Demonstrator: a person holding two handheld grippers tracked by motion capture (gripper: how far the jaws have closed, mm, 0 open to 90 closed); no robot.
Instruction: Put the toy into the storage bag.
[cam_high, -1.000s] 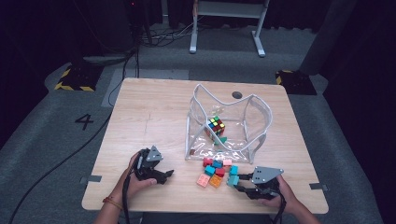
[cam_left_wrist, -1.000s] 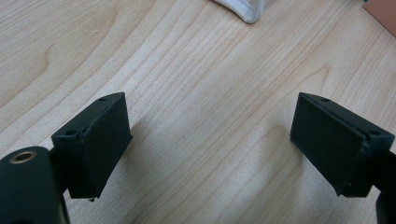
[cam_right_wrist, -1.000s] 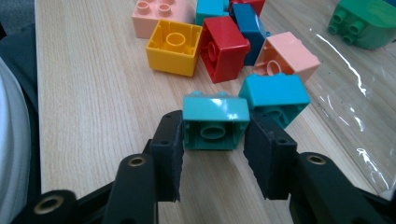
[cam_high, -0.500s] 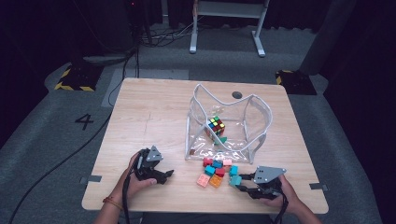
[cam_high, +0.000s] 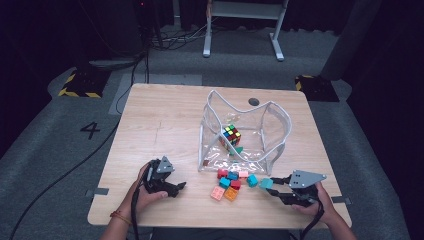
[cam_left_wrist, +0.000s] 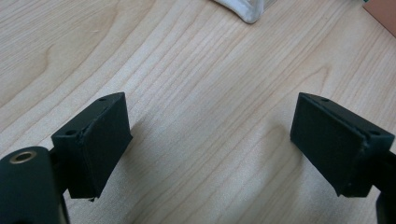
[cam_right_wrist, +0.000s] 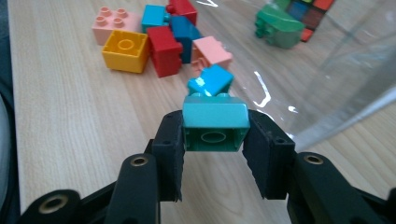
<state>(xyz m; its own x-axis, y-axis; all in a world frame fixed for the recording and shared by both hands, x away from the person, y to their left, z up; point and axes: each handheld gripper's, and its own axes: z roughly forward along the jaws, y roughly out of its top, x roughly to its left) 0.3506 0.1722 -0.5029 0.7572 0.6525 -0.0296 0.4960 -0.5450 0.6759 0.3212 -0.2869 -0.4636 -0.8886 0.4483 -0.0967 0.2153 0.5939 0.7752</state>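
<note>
Item: teal brick (cam_right_wrist: 215, 125), clamped between the right gripper (cam_high: 272, 187) fingers, which have just been closing on it; it is lifted off the table (cam_high: 165, 125), near the loose bricks (cam_high: 230, 181).
Left gripper (cam_left_wrist: 210, 140): fingers apart, nothing between.
Risk: the narrow grip could slip, or the brick snag on the rim of the clear bag (cam_high: 280, 125).

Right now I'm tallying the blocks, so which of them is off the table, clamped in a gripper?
The teal block: the right gripper pinches it between its jaws, hollow underside facing the camera. The other loose blocks lie on the table.
</note>
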